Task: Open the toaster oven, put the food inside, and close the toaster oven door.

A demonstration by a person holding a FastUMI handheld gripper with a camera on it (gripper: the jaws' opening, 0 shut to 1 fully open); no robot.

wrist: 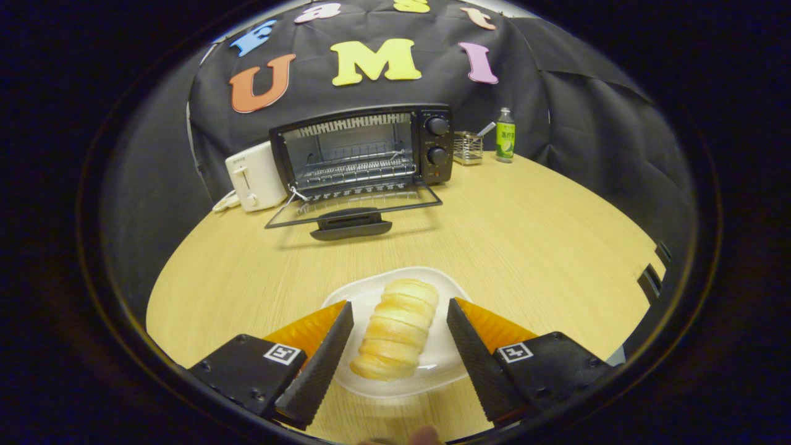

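Far left on the wooden table sits a white pop-up toaster, touching the left side of the black toaster oven, whose glass door is folded right down flat toward us, wire rack bare inside. Right of the oven stand a small wire basket and a green-labelled bottle. Down near us, the gripper is spread wide, one finger on either side of the ridged bread roll lying on its white plate, neither finger touching the roll.
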